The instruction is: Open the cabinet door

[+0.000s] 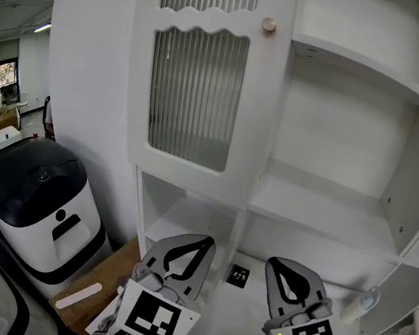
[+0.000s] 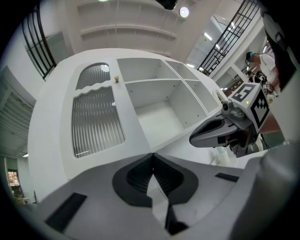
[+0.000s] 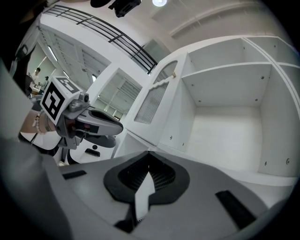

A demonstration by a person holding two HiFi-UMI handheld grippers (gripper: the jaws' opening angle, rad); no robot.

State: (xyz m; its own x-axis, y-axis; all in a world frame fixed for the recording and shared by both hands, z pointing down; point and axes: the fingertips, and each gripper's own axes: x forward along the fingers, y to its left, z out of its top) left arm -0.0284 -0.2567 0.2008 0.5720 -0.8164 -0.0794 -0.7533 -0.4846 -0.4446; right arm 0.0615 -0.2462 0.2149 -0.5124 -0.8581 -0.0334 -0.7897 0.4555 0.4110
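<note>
The white cabinet door (image 1: 198, 72) has two ribbed glass panels and a small wooden knob (image 1: 268, 25) near its upper right edge; it lies flush with the cabinet front. Both grippers hang well below the knob, in front of the lower shelves, touching nothing. My left gripper (image 1: 204, 240) is shut with nothing in it, tips meeting in the left gripper view (image 2: 152, 154). My right gripper (image 1: 277, 263) is beside it, also shut and empty, as the right gripper view (image 3: 149, 153) shows. The left gripper view has the door (image 2: 96, 117) and knob (image 2: 116, 78) ahead, above the tips.
Open white shelves (image 1: 329, 216) fill the cabinet to the door's right. A small black item (image 1: 237, 275) and a white bottle (image 1: 359, 305) sit on the low shelf. A white and black machine (image 1: 36, 196) stands at the left, beside a wooden surface (image 1: 107, 269).
</note>
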